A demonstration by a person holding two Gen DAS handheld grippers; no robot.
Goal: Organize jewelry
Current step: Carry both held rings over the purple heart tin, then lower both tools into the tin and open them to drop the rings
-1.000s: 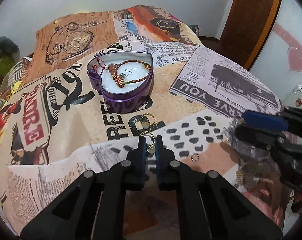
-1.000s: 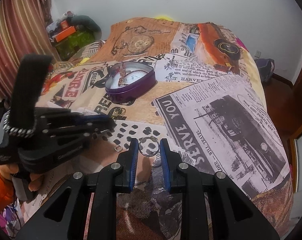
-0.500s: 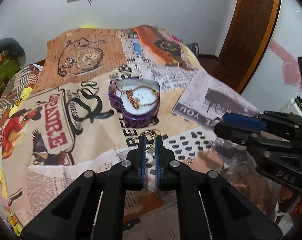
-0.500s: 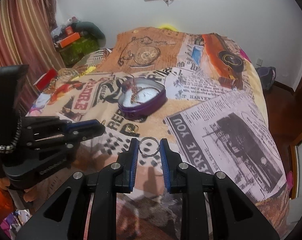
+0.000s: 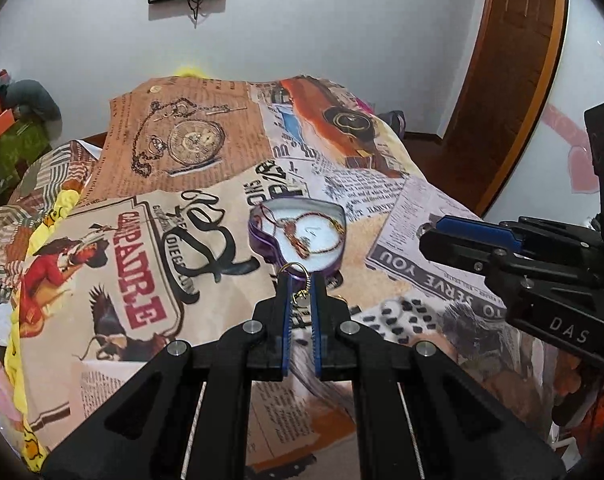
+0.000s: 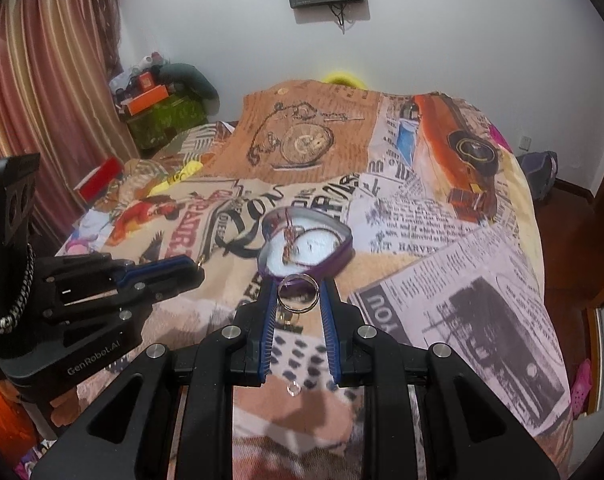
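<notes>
Holding one gold earring (image 5: pixel 301 295), left tongs (image 5: pixel 301 280); right tongs (image 6: pixel 298 294) grip one ring (image 6: pixel 297 293); one heart tin (image 6: pixel 344 254).

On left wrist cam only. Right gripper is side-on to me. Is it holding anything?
Observer: Yes. The right wrist view shows the right gripper shut on a silver ring.
Operator: Anything loose under it?
Observer: A small ring lies on the bedspread, below that gripper.
Operator: Silver ring lined up with the tin?
Observer: In that view it sits right in front of the heart-shaped tin's near wall. I cannot tell how high above it.
</notes>
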